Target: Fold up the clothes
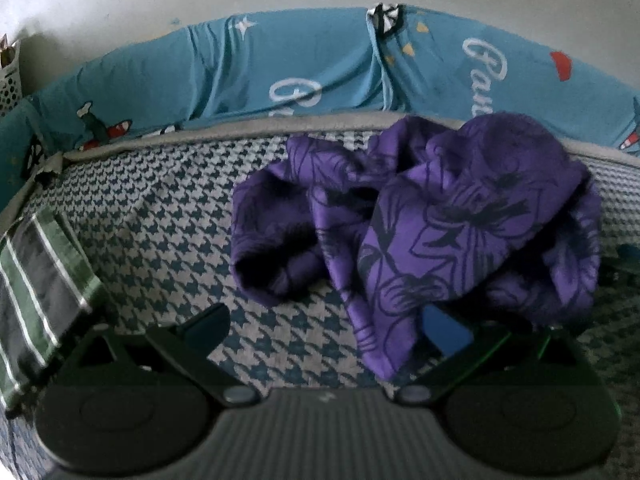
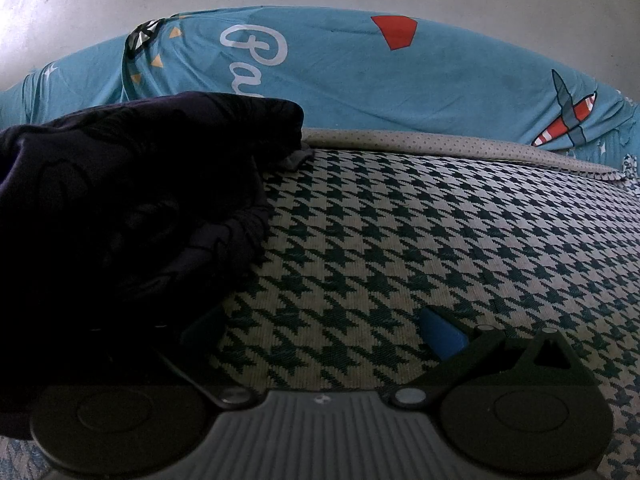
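A crumpled purple garment with a dark flower print (image 1: pixel 440 216) lies in a heap on the houndstooth surface (image 1: pixel 168 232), right of centre in the left wrist view. My left gripper (image 1: pixel 326 328) is open just in front of it. One fold of the garment hangs down against the inside of its right finger (image 1: pixel 444 332). In the right wrist view the same garment (image 2: pixel 120 208) looks almost black and fills the left side. My right gripper (image 2: pixel 320 332) is open over bare houndstooth fabric. The garment's edge partly hides its left finger (image 2: pixel 204 328), while its blue right pad (image 2: pixel 440 336) shows in full.
A folded green and grey striped cloth (image 1: pixel 36 288) lies at the left edge. Teal printed bedding (image 1: pixel 312 64) runs along the back against a pale wall, also seen as teal bedding (image 2: pixel 400 80). A white perforated basket (image 1: pixel 10 80) stands at the far left. Houndstooth fabric (image 2: pixel 460 240) stretches to the right.
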